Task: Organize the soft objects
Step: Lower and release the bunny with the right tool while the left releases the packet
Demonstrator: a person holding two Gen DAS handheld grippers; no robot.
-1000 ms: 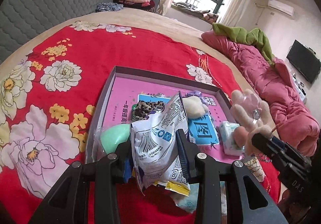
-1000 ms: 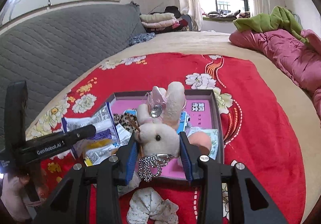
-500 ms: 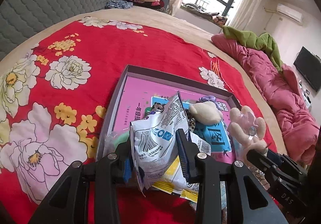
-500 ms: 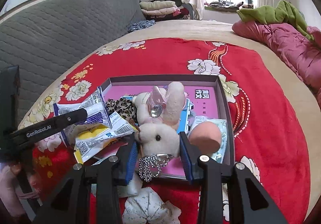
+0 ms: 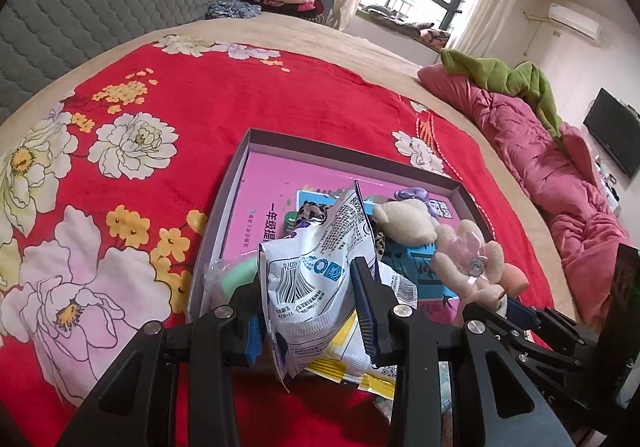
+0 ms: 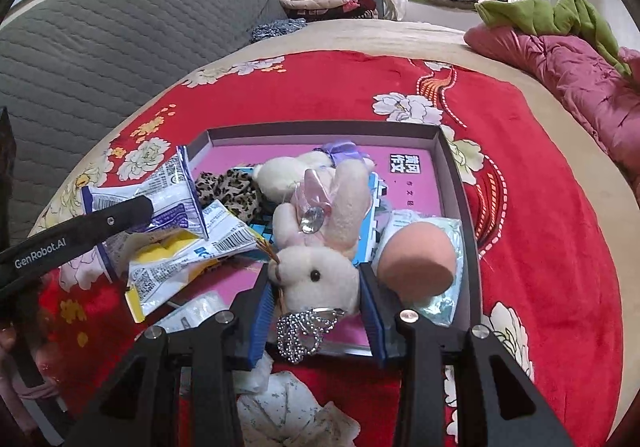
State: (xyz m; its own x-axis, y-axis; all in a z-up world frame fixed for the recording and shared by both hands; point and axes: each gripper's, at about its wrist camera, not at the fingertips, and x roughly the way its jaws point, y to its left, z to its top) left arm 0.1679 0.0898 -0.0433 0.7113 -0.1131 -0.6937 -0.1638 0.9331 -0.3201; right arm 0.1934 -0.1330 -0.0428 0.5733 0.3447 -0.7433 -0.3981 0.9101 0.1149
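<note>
- Left gripper (image 5: pixel 310 299): jaws pinch a white snack packet (image 5: pixel 316 275), which stands upright between the blue pads, above the near left corner of the shallow box (image 5: pixel 344 149).
- Second packet, white and yellow (image 6: pixel 180 267): lies just beneath the held one, overhanging the box's near edge.
- Green round item (image 5: pixel 240 277): sits in the box's near left corner, partly hidden behind the packet.
- Leopard-print scrunchie (image 6: pixel 230 187) and cream plush (image 6: pixel 288 173): rest side by side, mid-box.
- Right gripper (image 6: pixel 316 301): jaws clamp the head of a pink plush rabbit (image 6: pixel 320 243), ears pointing away, over the box's near edge.
- Peach sponge (image 6: pixel 416 261): just right of the rabbit, against the box's right wall.
- Red floral blanket (image 5: pixel 224 95): underlies everything.
</note>
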